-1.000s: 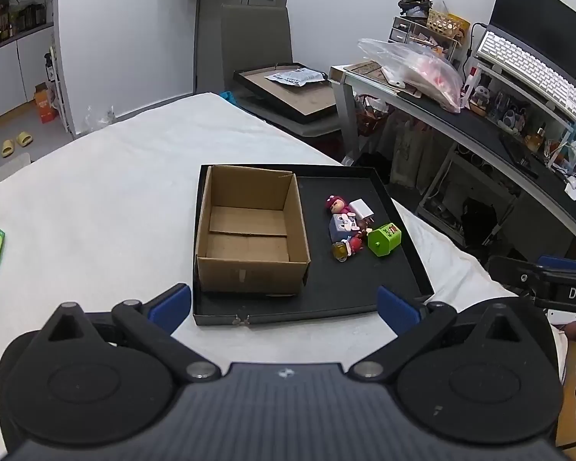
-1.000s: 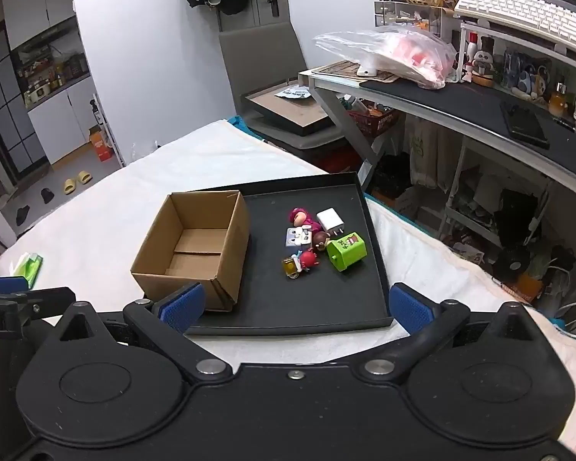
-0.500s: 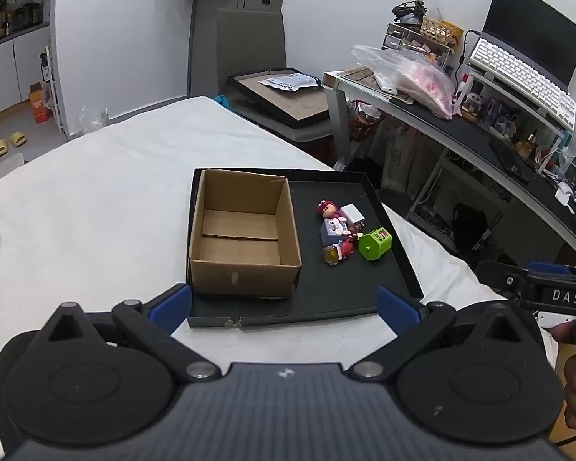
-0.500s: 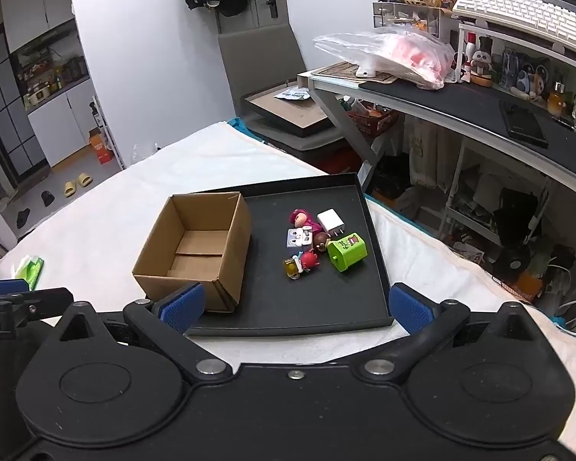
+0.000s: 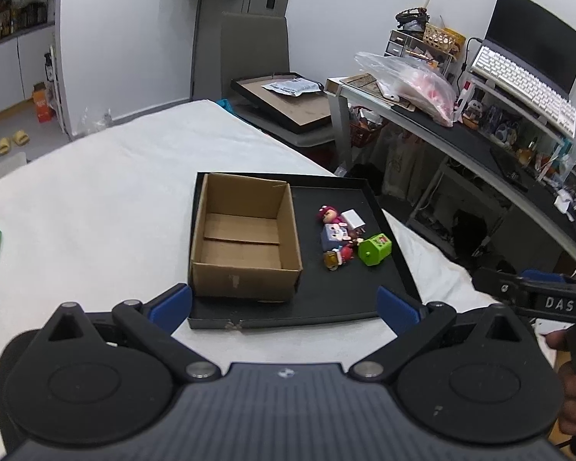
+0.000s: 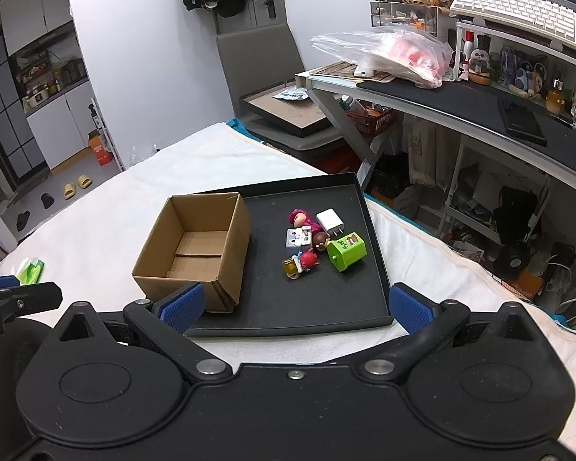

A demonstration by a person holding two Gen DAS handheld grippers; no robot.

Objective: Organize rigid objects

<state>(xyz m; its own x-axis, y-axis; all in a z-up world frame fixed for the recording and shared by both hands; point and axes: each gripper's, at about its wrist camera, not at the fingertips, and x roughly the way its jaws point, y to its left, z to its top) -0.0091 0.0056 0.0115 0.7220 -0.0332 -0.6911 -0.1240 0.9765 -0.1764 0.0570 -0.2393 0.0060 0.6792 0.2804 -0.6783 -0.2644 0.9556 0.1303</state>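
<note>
Toys lay bunched on the right half of a black tray (image 5: pixel 393 246), which sat on a table covered in white cloth (image 5: pixel 96 207). In the cluster: a green toy bin (image 6: pixel 346 250) with small printed marks on its face, too small to read, a white charger plug (image 6: pixel 329 221) at the far side, a pink-haired figure (image 6: pixel 298 218), a lilac block figure (image 6: pixel 296 238), a small brown figure (image 6: pixel 320 240), and nearest the camera a red figure (image 6: pixel 308 259) touching a little yellow piece (image 6: pixel 290 267). An open cardboard box (image 5: pixel 245 236), empty, filled the tray's left half, just beside the toys.

Readable writing was scarce: the letters "DAS" showed in white on the body of the right gripper (image 5: pixel 556 301) as it poked in at the right edge of the left wrist view, a hand (image 5: pixel 572 376) wrapped below it. A small round logo on the left tool's body was too tiny to read.

The left gripper (image 5: pixel 284 305) was spread wide, blue pads apart, nothing between them; it hovered over the tray's near edge, the box just past its left pad, the toys farther off to the right. The right gripper (image 6: pixel 295 305) was spread wide too, empty, with the toy cluster beyond it, centred between its pads and well apart from them. A green packet (image 6: pixel 30 271) lay on the cloth at far left.
</note>
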